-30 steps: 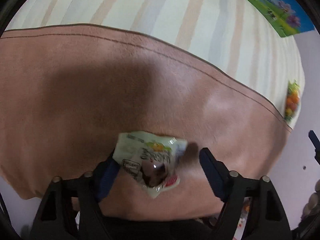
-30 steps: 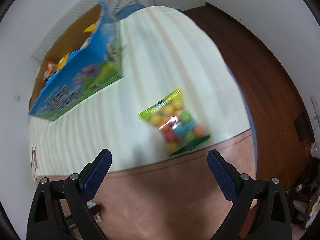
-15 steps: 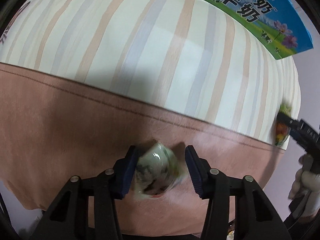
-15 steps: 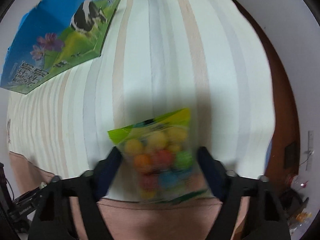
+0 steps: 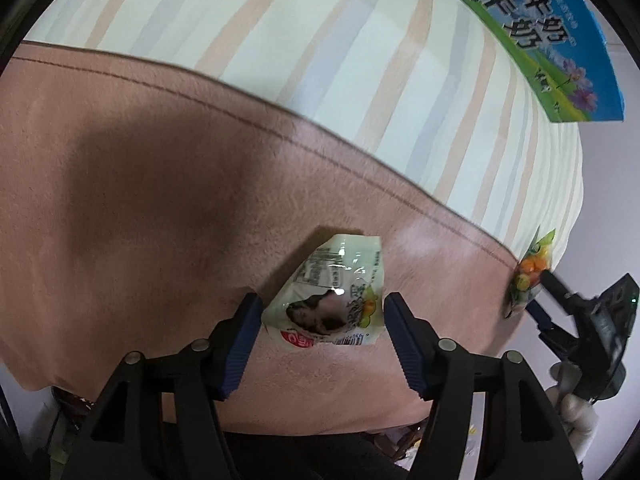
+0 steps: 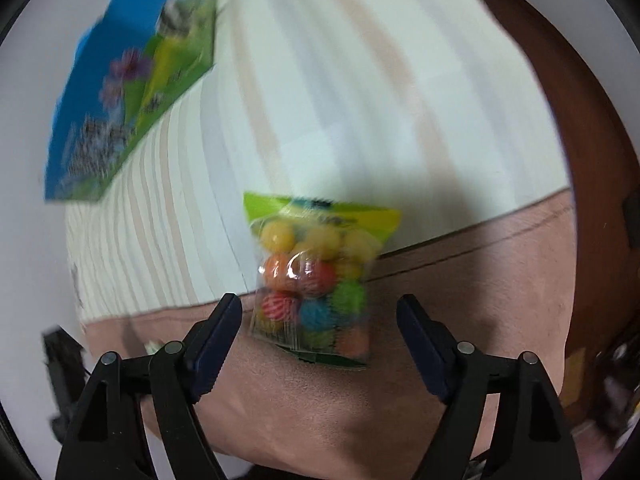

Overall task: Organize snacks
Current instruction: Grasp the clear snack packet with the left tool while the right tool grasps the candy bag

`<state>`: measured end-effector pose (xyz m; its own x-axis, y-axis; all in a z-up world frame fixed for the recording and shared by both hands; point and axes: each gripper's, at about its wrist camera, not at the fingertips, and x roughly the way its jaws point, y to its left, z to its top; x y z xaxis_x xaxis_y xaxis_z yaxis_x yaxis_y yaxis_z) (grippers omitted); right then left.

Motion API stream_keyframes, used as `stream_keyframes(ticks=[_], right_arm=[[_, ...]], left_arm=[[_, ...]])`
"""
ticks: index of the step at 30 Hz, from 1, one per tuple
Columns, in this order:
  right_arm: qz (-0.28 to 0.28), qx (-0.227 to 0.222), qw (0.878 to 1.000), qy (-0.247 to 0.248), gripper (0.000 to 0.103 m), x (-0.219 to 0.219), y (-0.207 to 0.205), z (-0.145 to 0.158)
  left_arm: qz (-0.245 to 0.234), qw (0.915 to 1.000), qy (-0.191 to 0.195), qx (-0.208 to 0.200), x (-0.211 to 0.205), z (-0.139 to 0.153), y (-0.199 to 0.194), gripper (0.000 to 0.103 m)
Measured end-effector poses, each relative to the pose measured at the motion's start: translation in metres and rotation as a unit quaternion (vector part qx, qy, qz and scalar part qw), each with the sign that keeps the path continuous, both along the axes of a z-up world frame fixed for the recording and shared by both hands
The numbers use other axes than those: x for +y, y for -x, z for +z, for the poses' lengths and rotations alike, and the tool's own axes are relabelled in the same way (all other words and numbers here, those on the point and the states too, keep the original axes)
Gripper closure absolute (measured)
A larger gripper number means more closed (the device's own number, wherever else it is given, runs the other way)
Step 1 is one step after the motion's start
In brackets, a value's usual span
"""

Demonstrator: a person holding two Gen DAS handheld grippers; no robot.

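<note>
Two packets, one per tool: white snack pouch (image 5: pixel 334 300) lies on pink blanket (image 5: pixel 140 200) between left tool (image 5: pixel 320 320) fingers, spread; candy-ball bag (image 6: pixel 316 280), long axis forward, between right tool (image 6: pixel 320 334), spread; box (image 6: pixel 132 92) beyond

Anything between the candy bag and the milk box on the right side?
Nothing visible. From the bag of colored candy balls, between the right gripper's fingers, only bare striped sheet lies up to the blue milk box.
</note>
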<state>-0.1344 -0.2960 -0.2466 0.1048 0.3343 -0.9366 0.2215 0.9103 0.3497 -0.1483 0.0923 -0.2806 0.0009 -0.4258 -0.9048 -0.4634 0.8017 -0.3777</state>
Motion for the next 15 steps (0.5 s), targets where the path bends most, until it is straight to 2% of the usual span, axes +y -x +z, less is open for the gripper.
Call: stream_keyframes(ticks=[4, 8, 9, 12, 14, 15], right_arm=[[-0.027, -0.005, 1.000, 0.000, 0.020, -0.010, -0.005, 0.007], [-0.037, -0.001, 0.999, 0.011, 0.020, -0.010, -0.018, -0.006], [-0.032, 0.000, 0.999, 0.015, 0.020, -0.007, -0.019, -0.008], [0.016, -0.008, 0.998, 0.066, 0.023, 0.013, -0.021, -0.013], [0.054, -0.019, 0.993, 0.100, 0.044, 0.032, -0.020, -0.013], [0.068, -0.025, 0.991, 0.110, 0.046, 0.038, -0.017, -0.011]], left_arm=[[-0.011, 0.9998, -0.013, 0.012, -0.010, -0.014, -0.010, 0.039], [-0.013, 0.9991, -0.039, 0.004, -0.010, -0.022, -0.004, 0.041], [-0.016, 0.9985, -0.053, -0.002, -0.012, -0.020, -0.003, 0.046], [-0.024, 0.9978, -0.061, -0.014, -0.020, -0.016, 0.002, 0.047], [-0.025, 0.9975, -0.063, -0.019, -0.021, -0.012, 0.005, 0.047], [-0.024, 0.9975, -0.064, -0.021, -0.016, -0.007, 0.008, 0.047]])
